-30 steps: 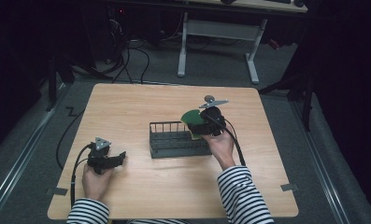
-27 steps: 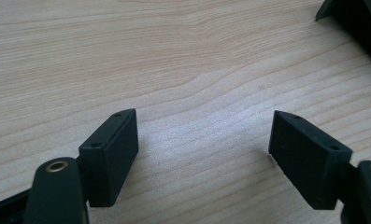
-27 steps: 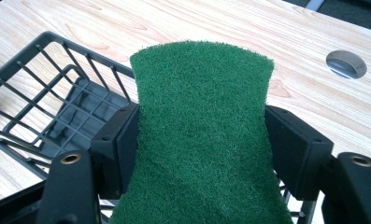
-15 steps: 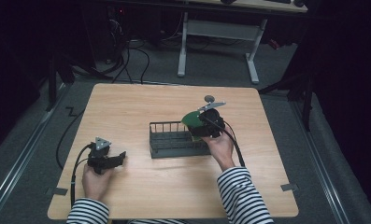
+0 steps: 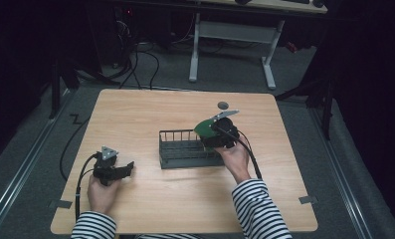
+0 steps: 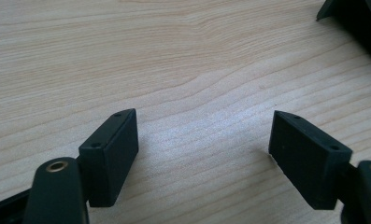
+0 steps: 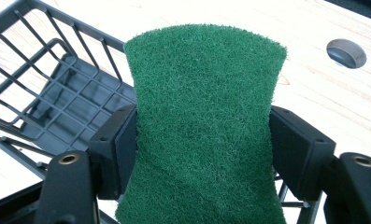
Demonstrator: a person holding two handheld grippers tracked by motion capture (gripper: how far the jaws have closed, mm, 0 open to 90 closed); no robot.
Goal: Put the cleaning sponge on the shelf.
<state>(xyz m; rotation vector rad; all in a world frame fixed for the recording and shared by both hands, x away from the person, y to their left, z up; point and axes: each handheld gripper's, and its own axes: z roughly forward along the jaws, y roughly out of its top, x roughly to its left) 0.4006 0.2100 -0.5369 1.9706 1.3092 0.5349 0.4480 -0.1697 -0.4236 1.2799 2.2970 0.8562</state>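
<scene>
A green scouring pad [image 7: 203, 126] is pinched between the jaws of my right gripper [image 7: 203, 149], which is shut on its narrow waist. In the high view the pad [image 5: 203, 128] sticks out over the right end of a black wire basket [image 5: 182, 149], with the right gripper [image 5: 216, 134] just above the basket's rim. The basket [image 7: 47, 93] lies below and left of the pad in the right gripper view. My left gripper [image 5: 128, 169] rests near the table's front left, open, its jaws [image 6: 202, 156] wide apart over bare wood.
The wooden table [image 5: 150, 114] has a round grey cable hole [image 5: 223, 105] behind the basket, also seen as a grey disc [image 7: 346, 52] in the right gripper view. A corner of the basket [image 6: 356, 23] shows far off. A desk frame [image 5: 230, 45] stands on the floor beyond.
The right gripper with the green pad has shifted slightly over the basket's right end. The left gripper has stayed put.
</scene>
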